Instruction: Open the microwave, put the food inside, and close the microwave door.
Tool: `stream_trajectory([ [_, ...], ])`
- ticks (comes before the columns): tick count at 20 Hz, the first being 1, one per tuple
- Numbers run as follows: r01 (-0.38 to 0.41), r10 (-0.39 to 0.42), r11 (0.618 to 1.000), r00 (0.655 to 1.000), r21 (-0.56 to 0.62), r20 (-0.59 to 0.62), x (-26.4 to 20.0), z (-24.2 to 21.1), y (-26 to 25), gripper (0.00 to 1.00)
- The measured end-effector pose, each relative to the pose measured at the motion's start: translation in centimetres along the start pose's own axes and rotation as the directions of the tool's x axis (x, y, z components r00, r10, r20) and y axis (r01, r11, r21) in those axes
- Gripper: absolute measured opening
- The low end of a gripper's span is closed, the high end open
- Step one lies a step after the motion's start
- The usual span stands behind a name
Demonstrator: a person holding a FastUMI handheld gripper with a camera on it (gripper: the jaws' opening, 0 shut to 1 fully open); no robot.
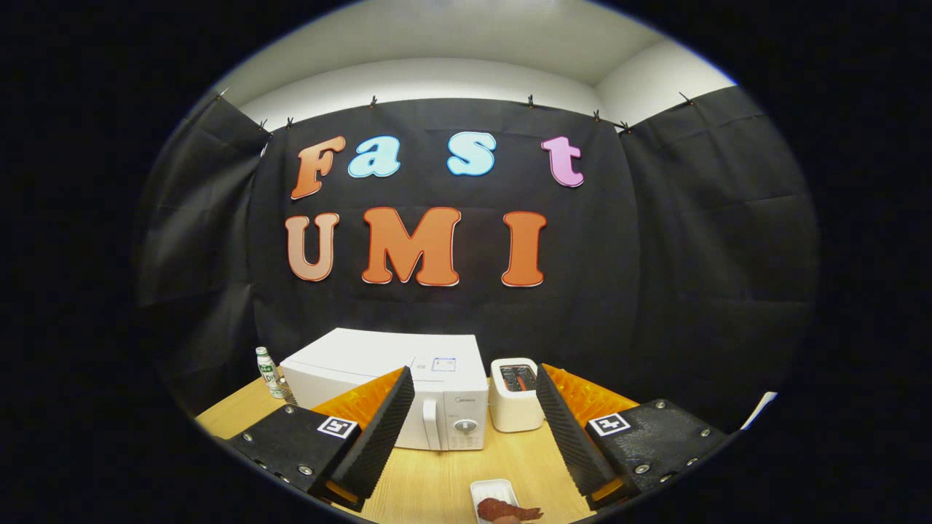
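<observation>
A white microwave (408, 382) stands on the wooden table (451, 477) with its door shut; its handle and dial face me, just beyond my left finger. Reddish-brown food (506, 511) lies on a small white tray (492, 489) on the table, low between my fingers and nearer than the microwave. My gripper (473, 397) hangs above the table, open, with nothing between its fingers. The left finger covers the lower left part of the microwave's front.
A white toaster (514, 404) stands right beside the microwave, behind my right finger. A small bottle with a green label (269, 372) stands left of the microwave near the table's back edge. Black cloth walls close the booth behind and at both sides.
</observation>
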State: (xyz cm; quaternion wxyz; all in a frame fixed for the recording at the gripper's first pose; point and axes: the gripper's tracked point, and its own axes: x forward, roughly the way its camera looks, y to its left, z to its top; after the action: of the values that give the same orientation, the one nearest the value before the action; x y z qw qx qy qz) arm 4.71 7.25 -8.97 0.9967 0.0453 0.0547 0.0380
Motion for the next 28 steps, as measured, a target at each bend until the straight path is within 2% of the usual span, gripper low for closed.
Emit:
stream_trajectory([
  [6, -0.039, 0.038, 0.999, 0.996, -0.006, -0.086, 5.1, -6.3, 3.1, 1.0],
  [13, -0.065, 0.058, 0.998, 0.975, -0.025, -0.215, 10.6, -14.5, 5.5, 1.0],
  [20, -0.068, 0.066, 0.998, 0.953, 0.004, -0.295, 14.2, -19.6, 6.2, 0.97],
  [22, -0.073, 0.074, 0.997, 0.947, 0.015, -0.312, 15.0, -20.7, 6.3, 0.9],
  [23, -0.077, 0.079, 0.997, 0.944, 0.021, -0.322, 15.4, -21.3, 6.5, 0.79],
  [24, -0.076, 0.08, 0.997, 0.941, 0.025, -0.33, 15.7, -21.7, 6.6, 0.74],
  [27, -0.077, 0.085, 0.996, 0.94, 0.038, -0.332, 16.3, -22.2, 7.0, 0.49],
  [28, -0.074, 0.082, 0.997, 0.939, 0.036, -0.333, 16.5, -22.4, 6.8, 0.43],
])
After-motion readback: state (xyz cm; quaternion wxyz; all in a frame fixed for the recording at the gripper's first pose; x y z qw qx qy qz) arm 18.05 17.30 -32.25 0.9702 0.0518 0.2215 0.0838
